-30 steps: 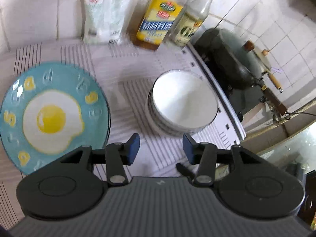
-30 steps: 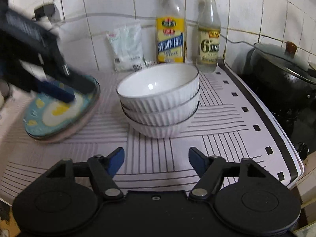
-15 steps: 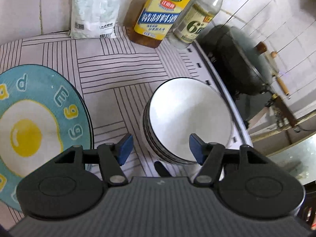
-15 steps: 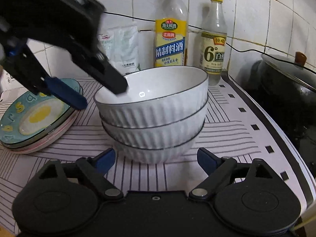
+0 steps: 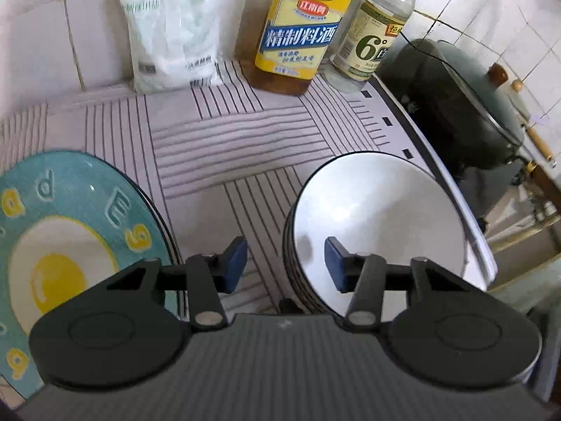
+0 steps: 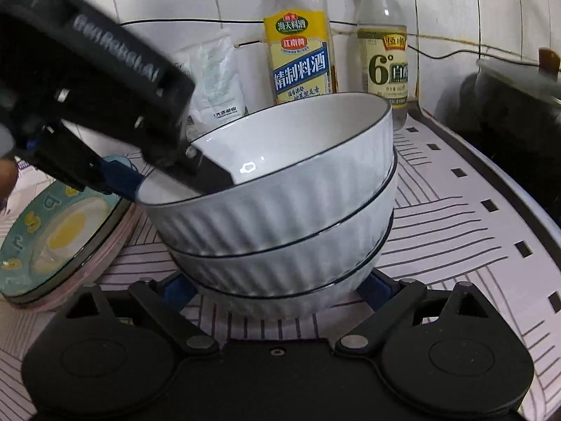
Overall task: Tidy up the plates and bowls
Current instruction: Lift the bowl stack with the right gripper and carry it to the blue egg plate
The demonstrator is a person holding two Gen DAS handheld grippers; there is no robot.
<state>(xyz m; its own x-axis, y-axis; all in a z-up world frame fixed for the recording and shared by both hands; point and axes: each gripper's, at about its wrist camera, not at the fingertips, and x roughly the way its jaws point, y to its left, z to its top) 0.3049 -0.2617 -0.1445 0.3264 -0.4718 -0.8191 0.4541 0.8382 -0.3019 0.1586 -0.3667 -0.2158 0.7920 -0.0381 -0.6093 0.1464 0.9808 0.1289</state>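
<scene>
Three white ribbed bowls (image 6: 280, 210) stand nested on the striped mat; from above I see the top bowl (image 5: 378, 217). My left gripper (image 5: 285, 263) straddles that bowl's left rim, one finger inside and one outside. Its jaws are closing and the pads do not touch the rim. From the right wrist view, the left gripper (image 6: 164, 179) comes in from the upper left. My right gripper (image 6: 277, 289) is low at the front of the stack, jaws opening, with a finger on each side of the bottom bowl. A teal fried-egg plate (image 5: 70, 245) tops a plate stack (image 6: 63, 231) at left.
Against the tiled wall stand a white bag (image 5: 171, 31), a yellow-labelled bottle (image 5: 298, 31) and a clear bottle (image 5: 371, 42). A dark lidded pot (image 5: 466, 105) sits on the stove beyond the mat's right edge (image 6: 491, 207). Bare mat lies between plates and bowls.
Both grippers have come down and closer to the bowl stack. The left jaws widened, then narrowed around the top bowl's rim. The right jaws spread and now flank the bottom bowl.
</scene>
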